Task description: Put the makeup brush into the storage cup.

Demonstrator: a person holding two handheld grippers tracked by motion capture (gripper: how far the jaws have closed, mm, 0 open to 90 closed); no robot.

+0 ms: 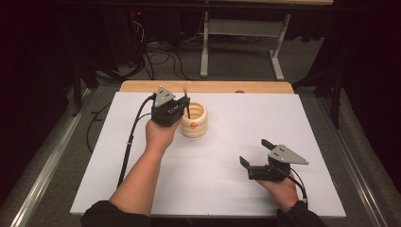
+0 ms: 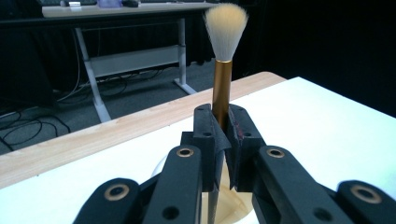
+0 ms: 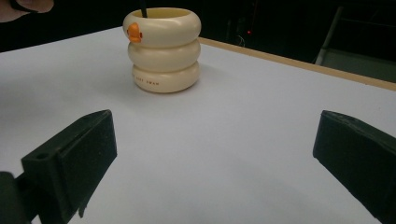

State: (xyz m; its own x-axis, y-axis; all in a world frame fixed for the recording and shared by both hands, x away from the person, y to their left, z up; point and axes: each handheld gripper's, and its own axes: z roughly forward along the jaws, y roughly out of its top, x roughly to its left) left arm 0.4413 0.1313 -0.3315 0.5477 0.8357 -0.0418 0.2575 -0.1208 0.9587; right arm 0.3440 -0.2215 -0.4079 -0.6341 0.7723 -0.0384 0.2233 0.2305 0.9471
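Note:
A cream ringed holder (image 1: 194,120) with an orange mark stands on the white board (image 1: 236,156); in the right gripper view the holder (image 3: 162,49) is at the far left. My left gripper (image 1: 183,103) is shut on a makeup brush (image 1: 187,101), held upright with its lower end inside the holder. In the left gripper view the brush (image 2: 223,60) has a gold handle and pale bristles on top, pinched between the gripper (image 2: 224,140) pads. My right gripper (image 1: 255,152) rests open on the board at the front right, its wide gap (image 3: 212,154) holding nothing.
The white board lies on a wooden table (image 1: 208,87) whose edge shows at the back. Behind it are a desk frame (image 1: 241,42) and cables on the floor. Open board surface lies between the holder and the right gripper.

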